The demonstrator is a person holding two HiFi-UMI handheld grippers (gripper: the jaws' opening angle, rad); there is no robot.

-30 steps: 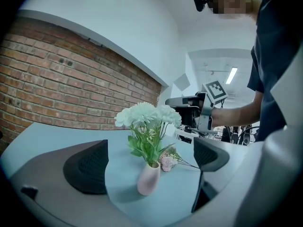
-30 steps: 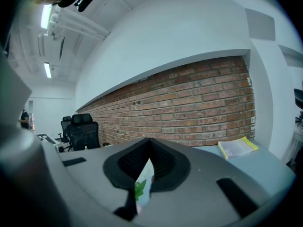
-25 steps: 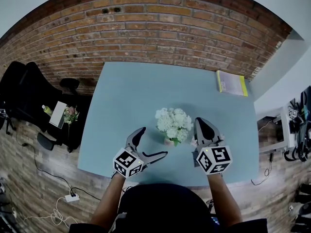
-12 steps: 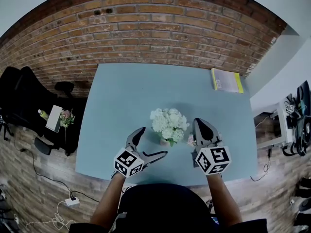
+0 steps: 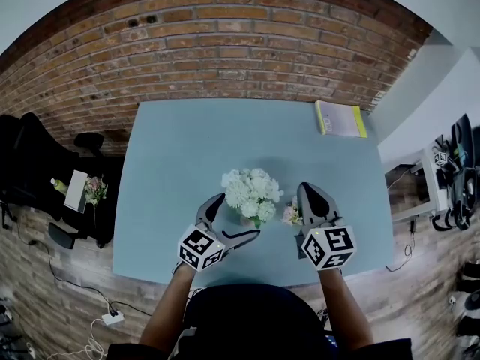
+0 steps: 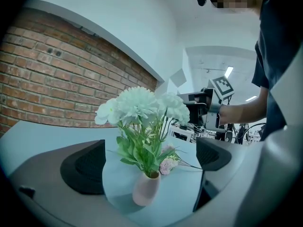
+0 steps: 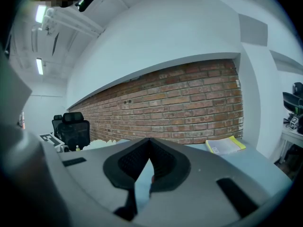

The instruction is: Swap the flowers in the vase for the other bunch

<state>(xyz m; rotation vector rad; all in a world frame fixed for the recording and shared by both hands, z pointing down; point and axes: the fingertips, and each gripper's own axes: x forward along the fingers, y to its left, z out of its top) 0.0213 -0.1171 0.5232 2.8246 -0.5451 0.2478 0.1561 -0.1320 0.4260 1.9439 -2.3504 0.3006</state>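
The left tool point(image 5: 236, 217) is wide open, with 1 jaw on each side of the pink vase point(image 6: 146, 190) but not touching it. The vase stands upright on the surface point(image 5: 210, 141) and holds the white flowers point(image 6: 142, 105). The right tool point(image 7: 149, 145) is closed, and the pink bunch point(image 5: 291, 214) lies just beside its tip.

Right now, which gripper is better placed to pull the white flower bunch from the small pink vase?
Left: the left gripper has its jaws open, facing the white flower bunch; the right gripper is shut.
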